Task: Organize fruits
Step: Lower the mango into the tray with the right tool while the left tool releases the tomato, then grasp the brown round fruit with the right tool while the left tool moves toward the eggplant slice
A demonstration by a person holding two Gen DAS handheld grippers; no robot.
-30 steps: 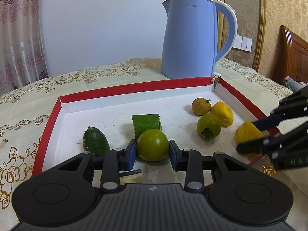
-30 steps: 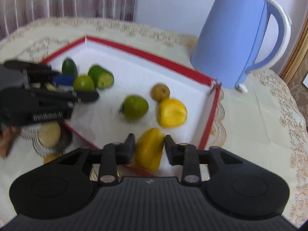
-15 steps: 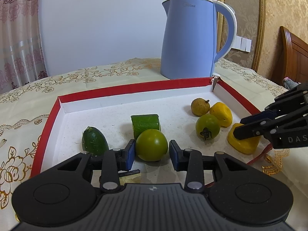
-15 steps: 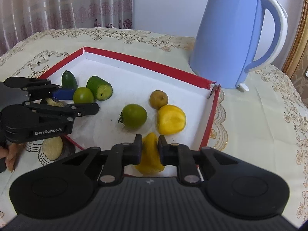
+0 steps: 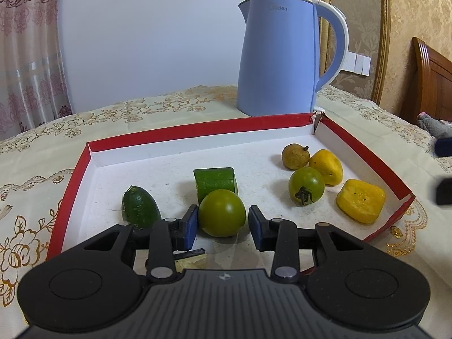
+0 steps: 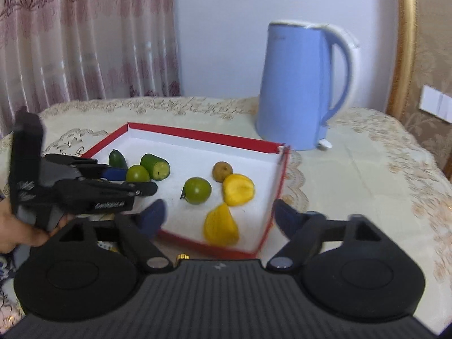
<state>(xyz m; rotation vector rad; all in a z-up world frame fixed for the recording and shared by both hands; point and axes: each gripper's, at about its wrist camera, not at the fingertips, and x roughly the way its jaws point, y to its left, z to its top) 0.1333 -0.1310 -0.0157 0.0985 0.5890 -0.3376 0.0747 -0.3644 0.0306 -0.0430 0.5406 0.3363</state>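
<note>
A red-rimmed white tray (image 5: 197,130) (image 6: 197,137) holds the fruits. My left gripper (image 5: 222,223) (image 6: 127,182) is open, its blue pads on either side of a green round fruit (image 5: 221,212) (image 6: 137,173) that rests on the tray floor. Behind it lie a green cut piece (image 5: 214,180) and a dark green oval fruit (image 5: 139,210). At the right are a second green fruit (image 5: 306,186), a brown fruit (image 5: 295,156) and two yellow pieces (image 5: 326,166) (image 5: 361,200). My right gripper (image 6: 219,214) is open wide and empty, raised above the near yellow piece (image 6: 221,226).
A blue electric kettle (image 5: 278,56) (image 6: 302,84) stands on the patterned tablecloth just behind the tray's far right corner. A pale cut piece (image 5: 189,261) lies under my left gripper. A wooden headboard (image 5: 432,84) is at the far right.
My right gripper let go of the yellow piece inside the tray's near right corner, opened wide and pulled back and up. My left gripper's jaws have widened slightly around the green fruit.
</note>
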